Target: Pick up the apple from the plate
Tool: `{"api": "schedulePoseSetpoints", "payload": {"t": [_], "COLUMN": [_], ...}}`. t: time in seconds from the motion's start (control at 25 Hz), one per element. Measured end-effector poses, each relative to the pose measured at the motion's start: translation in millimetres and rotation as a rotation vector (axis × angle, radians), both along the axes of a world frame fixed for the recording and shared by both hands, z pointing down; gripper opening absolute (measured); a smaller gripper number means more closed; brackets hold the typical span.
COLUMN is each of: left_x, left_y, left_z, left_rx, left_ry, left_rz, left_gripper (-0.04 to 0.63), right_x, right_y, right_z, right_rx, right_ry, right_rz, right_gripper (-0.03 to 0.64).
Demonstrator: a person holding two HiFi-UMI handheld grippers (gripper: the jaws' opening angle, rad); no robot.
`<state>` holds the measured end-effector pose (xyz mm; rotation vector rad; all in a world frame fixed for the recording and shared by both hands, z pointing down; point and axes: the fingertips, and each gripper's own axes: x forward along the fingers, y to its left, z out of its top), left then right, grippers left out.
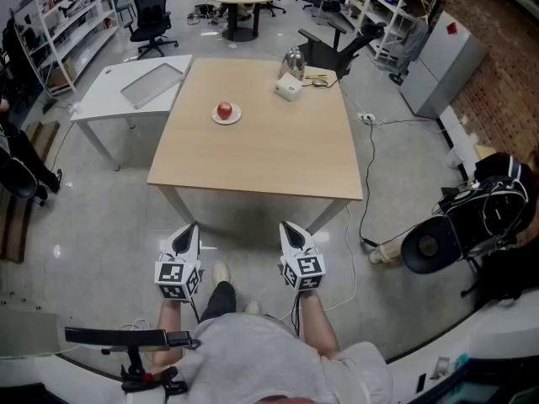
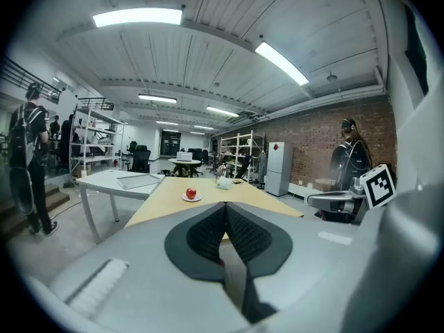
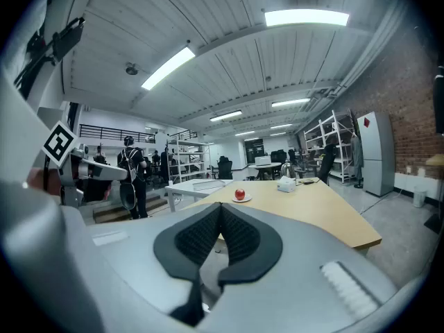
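- Apple [image 1: 224, 109]: red, seated on a small white plate [image 1: 236, 117] on the far left part of the wooden table [image 1: 261, 154], near the left edge.
- Orientation: the apple reads as a round outline in all three views, with no long axis to report. It is too small to tell which way the stem end points.
- Both gripper views show the apple [image 2: 191, 193] [image 3: 240, 194] above the jaw tips and well apart from them. The plate beneath it shows only as a thin pale rim.
- Left gripper [image 1: 192, 227]: held short of the table's near edge, over the floor. In its own view the left gripper [image 2: 225, 214] has its ribbed pads together at the tips, with nothing between them.
- Right gripper [image 1: 286, 227]: level with the left one and also short of the table. In its own view the right gripper [image 3: 220, 214] is likewise closed and empty.
- Obstruction: each gripper's grey body fills the lower half of its own view and hides the near part of the table.
- Other items: a white box [image 1: 288, 87] and a metallic vessel [image 1: 293, 60] stand at the table's far right, and the vessel's kind is not clear.
- A white side table [image 1: 101, 99] stands just beside the far left corner. Whether the two touch cannot be told.
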<state>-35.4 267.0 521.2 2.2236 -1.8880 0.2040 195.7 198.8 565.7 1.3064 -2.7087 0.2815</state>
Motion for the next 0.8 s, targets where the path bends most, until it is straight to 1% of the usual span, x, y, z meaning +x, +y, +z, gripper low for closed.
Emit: {"api": "schedulePoseSetpoints", "payload": {"t": [0.12, 0.28, 0.44, 0.6, 0.8], "left_x": [-4.7, -10.4, -15.9, -27.4, -50.5], "left_y": [-8.7, -20.7, -38.1, -60.1, -85.9], "left_z": [2.5, -2.7, -2.7, -0.3, -2.4], "left_rx": [0.003, 0.008, 0.007, 0.003, -0.005], "left_ry": [-0.003, 0.007, 0.011, 0.009, 0.009], "left_rz": [0.003, 0.003, 0.001, 0.001, 0.005], "left_gripper": [0.020, 0.020, 0.020, 0.020, 0.020], "right_x": [-4.2, -12.3, -19.3, -36.7, -64.0], "right_y": [-8.7, -19.7, -37.1, -57.8, -82.9], "right_z": [1.8, -8.5, -4.7, -0.3, -2.9], "right_rx": [-0.010, 0.006, 0.010, -0.001, -0.014], "right_ry": [-0.030, -0.028, -0.029, -0.026, -0.024], "right_rz": [0.005, -0.007, -0.010, -0.025, -0.035], "right_gripper": [0.006, 0.006, 0.006, 0.006, 0.006]}}
